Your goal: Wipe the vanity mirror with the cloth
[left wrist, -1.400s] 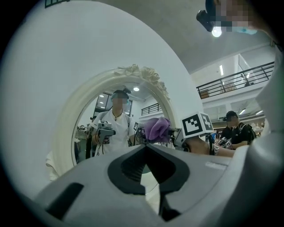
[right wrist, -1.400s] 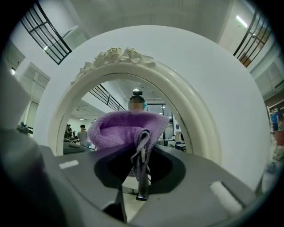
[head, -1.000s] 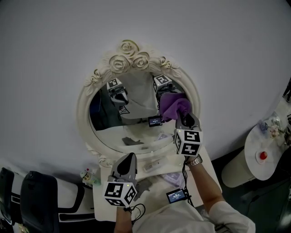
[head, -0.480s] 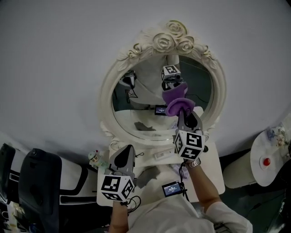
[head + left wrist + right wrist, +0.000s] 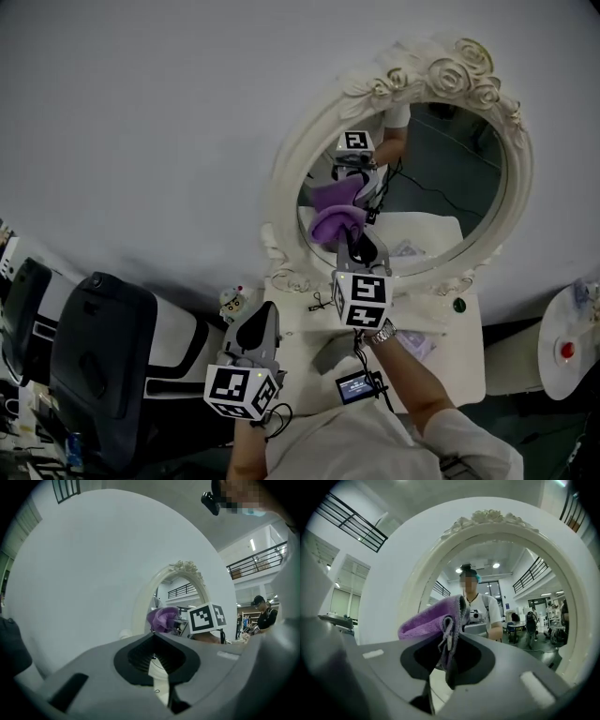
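Observation:
A purple cloth (image 5: pixel 333 223) is pressed on the lower left part of the oval vanity mirror's glass (image 5: pixel 441 178), close to its white rose-carved frame (image 5: pixel 284 164). My right gripper (image 5: pixel 354 236) is shut on the cloth, and its marker cube sits just below. In the right gripper view the cloth (image 5: pixel 431 620) bunches out of the right gripper (image 5: pixel 450 641), with the frame (image 5: pixel 487 520) arching above. My left gripper (image 5: pixel 263 312) hangs low and left of the table, shut and holding nothing. From the left gripper (image 5: pixel 153 637) I see the cloth (image 5: pixel 161 618) against the mirror.
The mirror stands on a small white table (image 5: pixel 469 361) carrying a grey item (image 5: pixel 333 354) and a small figurine (image 5: pixel 232 300). A black chair (image 5: pixel 103 356) is at the left. A round white side table (image 5: pixel 567 352) with a red object stands at the right. A plain white wall lies behind.
The right gripper has swept the cloth across the glass from the right side to the lower left edge. The left gripper has stayed low and shut.

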A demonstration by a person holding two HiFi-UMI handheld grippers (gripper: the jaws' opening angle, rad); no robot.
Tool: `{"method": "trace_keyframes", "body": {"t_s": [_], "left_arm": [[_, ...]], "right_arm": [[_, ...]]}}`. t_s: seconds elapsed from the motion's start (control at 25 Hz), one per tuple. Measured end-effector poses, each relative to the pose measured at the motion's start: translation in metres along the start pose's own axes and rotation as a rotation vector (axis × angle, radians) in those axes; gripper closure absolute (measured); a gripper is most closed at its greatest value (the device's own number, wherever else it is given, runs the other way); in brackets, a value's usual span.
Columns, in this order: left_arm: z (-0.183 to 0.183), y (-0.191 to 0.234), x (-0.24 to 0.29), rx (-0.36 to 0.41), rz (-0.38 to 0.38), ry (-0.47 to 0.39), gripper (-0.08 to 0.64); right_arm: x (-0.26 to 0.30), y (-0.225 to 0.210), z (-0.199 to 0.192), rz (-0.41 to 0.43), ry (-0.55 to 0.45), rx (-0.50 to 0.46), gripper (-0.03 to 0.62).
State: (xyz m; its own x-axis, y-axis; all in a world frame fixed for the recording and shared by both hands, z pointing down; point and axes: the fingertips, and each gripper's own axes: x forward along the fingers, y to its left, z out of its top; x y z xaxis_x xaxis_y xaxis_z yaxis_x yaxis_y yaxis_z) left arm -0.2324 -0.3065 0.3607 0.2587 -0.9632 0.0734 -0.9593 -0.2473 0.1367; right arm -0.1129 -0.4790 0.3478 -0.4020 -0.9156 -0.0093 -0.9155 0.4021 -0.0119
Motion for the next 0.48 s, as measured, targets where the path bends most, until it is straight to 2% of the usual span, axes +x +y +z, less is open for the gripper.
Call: {"method": "trace_keyframes", "body": {"t_s": [0.2, 0.48], "left_arm": [[-0.007, 0.022, -0.013, -0.008, 0.023, 0.002, 0.560], [-0.021, 0.020, -0.016, -0.022, 0.046, 0.030, 0.560]], "right_arm": [[0.018, 0.028, -0.013, 0.010, 0.011, 0.007, 0.520], [0.024, 0.028, -0.014, -0.003, -0.008, -0.025, 0.520]]}}
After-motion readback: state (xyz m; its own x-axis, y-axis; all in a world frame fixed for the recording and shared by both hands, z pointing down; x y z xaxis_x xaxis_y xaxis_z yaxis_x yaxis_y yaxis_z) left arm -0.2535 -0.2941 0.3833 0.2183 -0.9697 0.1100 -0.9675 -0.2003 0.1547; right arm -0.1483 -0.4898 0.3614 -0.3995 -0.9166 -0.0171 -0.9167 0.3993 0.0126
